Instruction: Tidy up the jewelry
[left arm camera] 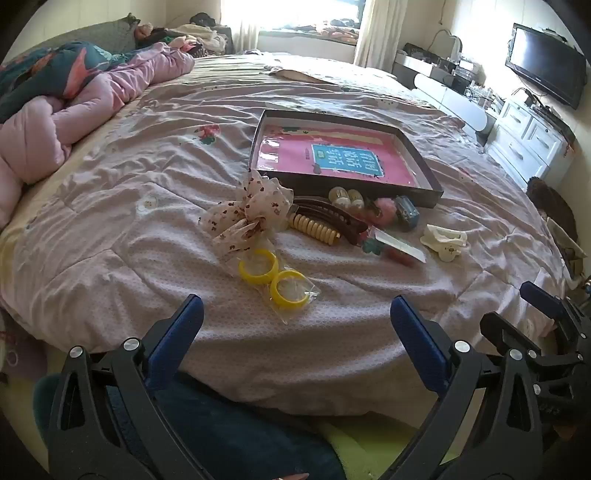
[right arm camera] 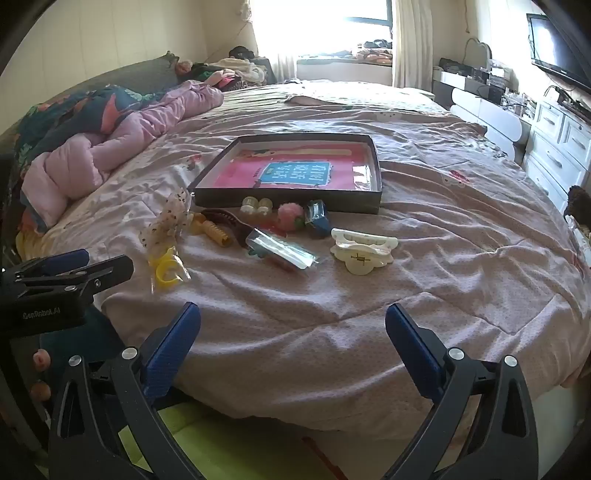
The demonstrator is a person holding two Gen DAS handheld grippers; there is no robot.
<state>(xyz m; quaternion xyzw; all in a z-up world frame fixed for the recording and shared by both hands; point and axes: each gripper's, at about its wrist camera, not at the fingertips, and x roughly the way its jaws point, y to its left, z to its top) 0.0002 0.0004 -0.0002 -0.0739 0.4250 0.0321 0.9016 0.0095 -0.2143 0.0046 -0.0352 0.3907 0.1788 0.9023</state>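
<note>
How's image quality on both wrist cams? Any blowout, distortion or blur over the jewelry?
Left wrist: window blown out to white, strong fisheye bending at the edges, black vignette corners; yellow rings and tray sharp. Right wrist: same blown window, same curvature; white hair claw crisp, soft daylight, no motion blur. Glare on the tray's plastic-covered bottom.

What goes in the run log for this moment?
left gripper: open, empty | right gripper: open, empty | hair accessories: on bedspread | box: no accessories inside
</note>
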